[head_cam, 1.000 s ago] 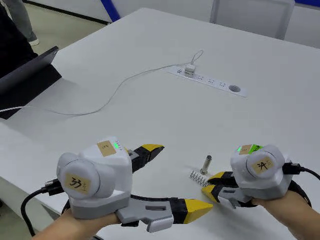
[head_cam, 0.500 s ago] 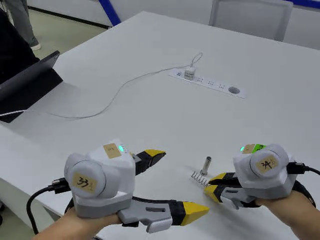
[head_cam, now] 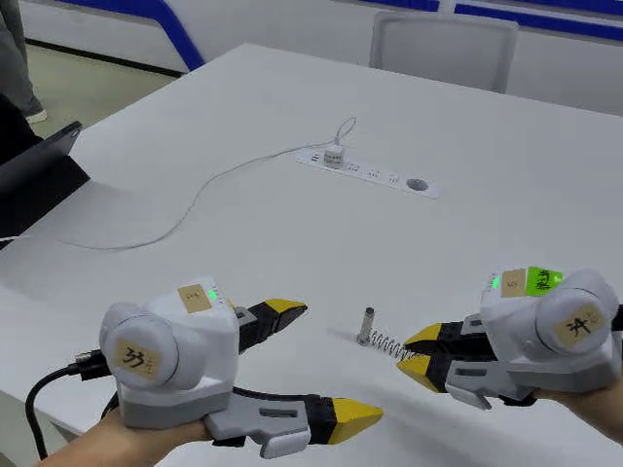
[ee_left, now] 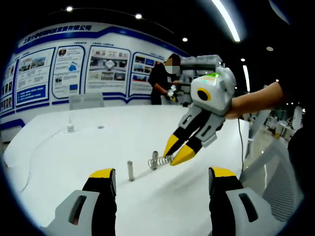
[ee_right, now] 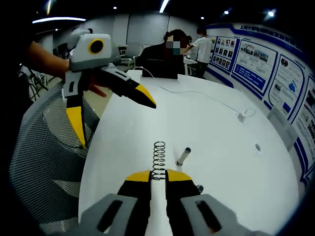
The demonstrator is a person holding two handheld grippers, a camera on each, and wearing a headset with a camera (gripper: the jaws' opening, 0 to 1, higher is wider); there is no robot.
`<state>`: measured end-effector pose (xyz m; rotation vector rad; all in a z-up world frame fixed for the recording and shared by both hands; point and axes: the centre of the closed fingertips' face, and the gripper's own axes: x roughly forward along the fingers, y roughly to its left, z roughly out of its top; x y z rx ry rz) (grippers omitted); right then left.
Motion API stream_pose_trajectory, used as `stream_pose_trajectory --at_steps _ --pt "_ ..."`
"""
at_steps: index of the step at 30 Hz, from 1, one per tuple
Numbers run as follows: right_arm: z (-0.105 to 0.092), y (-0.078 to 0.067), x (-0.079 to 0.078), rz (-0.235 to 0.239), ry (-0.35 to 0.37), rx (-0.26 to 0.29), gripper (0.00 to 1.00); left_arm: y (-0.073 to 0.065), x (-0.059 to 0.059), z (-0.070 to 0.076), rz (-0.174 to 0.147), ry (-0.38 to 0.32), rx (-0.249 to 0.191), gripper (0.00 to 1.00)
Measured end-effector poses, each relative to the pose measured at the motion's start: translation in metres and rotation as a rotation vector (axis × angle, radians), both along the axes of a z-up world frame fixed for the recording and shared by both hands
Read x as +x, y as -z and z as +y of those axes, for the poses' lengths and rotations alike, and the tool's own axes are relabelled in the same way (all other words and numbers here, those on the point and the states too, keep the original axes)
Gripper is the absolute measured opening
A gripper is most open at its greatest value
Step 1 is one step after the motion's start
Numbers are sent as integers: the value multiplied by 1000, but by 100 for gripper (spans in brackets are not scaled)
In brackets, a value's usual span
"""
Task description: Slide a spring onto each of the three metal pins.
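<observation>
Your head view was bright and even; the pin (head_cam: 367,325) threw a faint shadow on the worktop (head_cam: 292,243); your gripper views were dimmer, bowed at the edges, with ceiling lights (ee_left: 226,19) glaring; focus was sharp.

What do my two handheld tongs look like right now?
Both the left tongs and right tongs have white moulded bodies, black jaws with yellow tips, tan handwritten stickers and a green light on top. A black cable trails from the left one.
</observation>
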<state>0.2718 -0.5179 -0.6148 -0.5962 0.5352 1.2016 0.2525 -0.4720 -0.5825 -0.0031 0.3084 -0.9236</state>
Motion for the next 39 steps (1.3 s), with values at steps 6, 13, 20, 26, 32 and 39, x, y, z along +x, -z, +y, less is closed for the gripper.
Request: stream_pose_trajectory --at_steps 6,13,20,26,32,39 --pt "-5 -15 -22 -8 -63 8 11 -6 -9 -21 3 73 -20 67" --pt "-5 -31 -51 -67 -213 0 11 -15 -21 -34 -4 143 -18 52" --pt "-1 -36 -62 -93 -265 0 11 -21 -36 -41 -14 223 18 35" --pt "6 -42 -72 -112 -323 6 11 -19 -41 -42 -19 246 40 27" --pt "5 -44 -73 -128 -347 -5 11 -20 -47 -46 -27 280 56 20" --pt "1 -47 -75 -140 -356 -3 11 -22 -51 -52 -71 311 76 14"
